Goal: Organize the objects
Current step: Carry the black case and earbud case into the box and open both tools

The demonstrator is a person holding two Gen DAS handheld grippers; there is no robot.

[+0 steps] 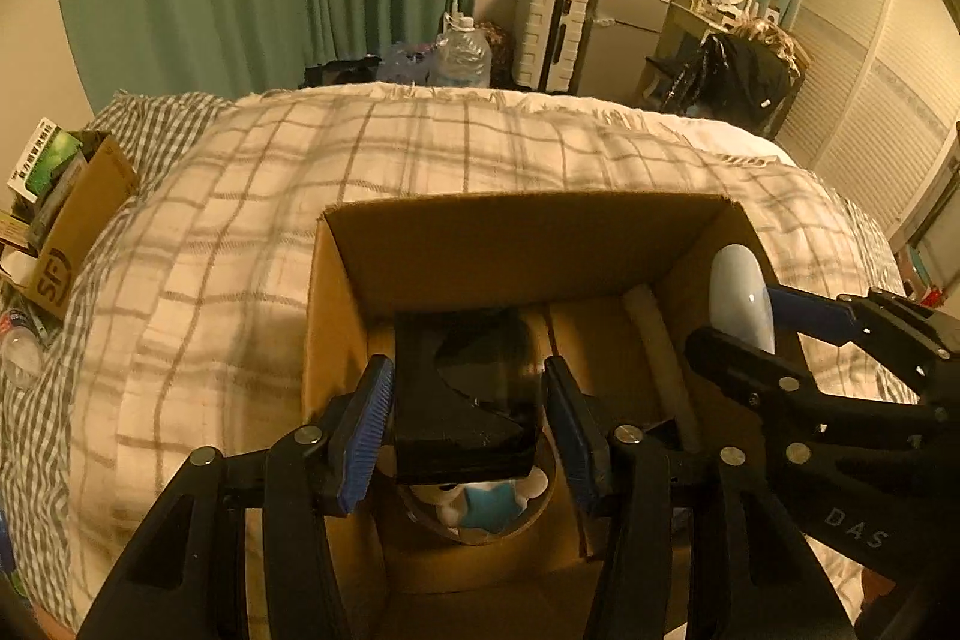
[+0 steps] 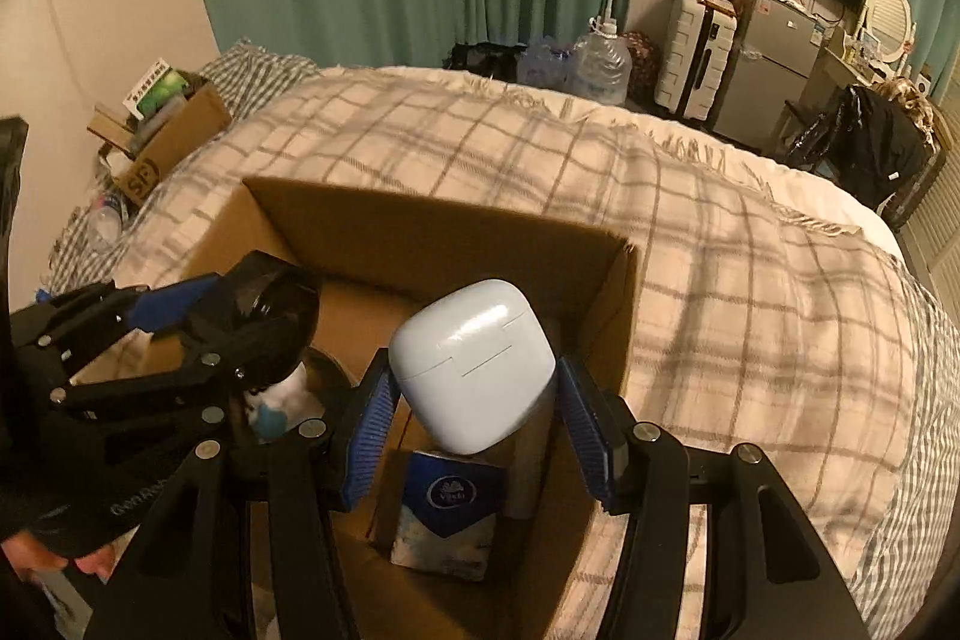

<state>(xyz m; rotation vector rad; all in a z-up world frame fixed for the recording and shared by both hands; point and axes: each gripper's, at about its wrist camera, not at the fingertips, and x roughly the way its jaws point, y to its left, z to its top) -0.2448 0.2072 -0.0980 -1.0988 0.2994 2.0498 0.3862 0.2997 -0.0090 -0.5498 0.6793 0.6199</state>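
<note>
An open cardboard box (image 1: 516, 232) sits on the bed; it also shows in the right wrist view (image 2: 420, 232). My left gripper (image 1: 468, 418) is shut on a black boxy object (image 1: 462, 394) and holds it over the box's left side; it shows in the right wrist view (image 2: 264, 316) too. My right gripper (image 2: 474, 418) is shut on a pale blue earbud case (image 2: 471, 364), held above the box's right side, seen edge-on in the left wrist view (image 1: 741, 298). Inside the box lie a blue-and-white toy (image 1: 486, 505), a blue tissue packet (image 2: 447, 508) and a pale tube (image 1: 660, 352).
The checked blanket (image 1: 300, 172) covers the bed around the box. A second cardboard box (image 1: 72, 220) full of items stands at the far left. Water bottles (image 1: 462, 52), a suitcase (image 1: 549, 34), a fridge (image 1: 624, 22) and a desk (image 1: 714, 22) stand beyond the bed.
</note>
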